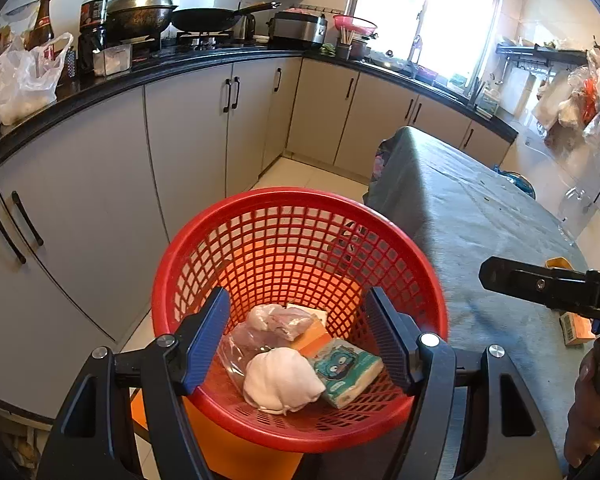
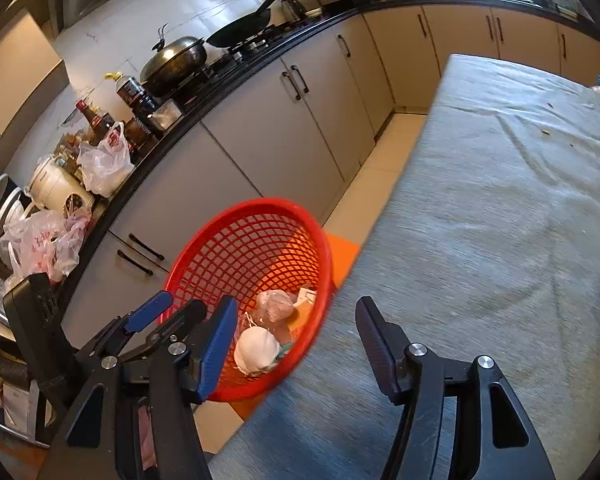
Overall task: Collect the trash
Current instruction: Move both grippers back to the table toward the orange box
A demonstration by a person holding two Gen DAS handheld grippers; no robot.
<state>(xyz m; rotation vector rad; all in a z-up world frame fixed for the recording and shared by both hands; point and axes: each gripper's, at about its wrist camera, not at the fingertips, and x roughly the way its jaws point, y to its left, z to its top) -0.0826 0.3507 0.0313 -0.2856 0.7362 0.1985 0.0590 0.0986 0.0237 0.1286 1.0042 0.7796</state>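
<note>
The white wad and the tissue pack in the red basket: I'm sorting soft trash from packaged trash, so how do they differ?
The white wad is plain white, rounded and crumpled; the tissue pack is teal with a cartoon print. The wad looks shapeless, while the pack is a flat, boxy rectangle. The wad lies left of the pack, touching it. Both rest on the bottom of the red basket.

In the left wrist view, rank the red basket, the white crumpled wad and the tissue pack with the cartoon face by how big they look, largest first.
1. Red basket, by far the largest.
2. White crumpled wad and tissue pack: they look about alike, side by side in the basket, so no ranking between them.
</note>
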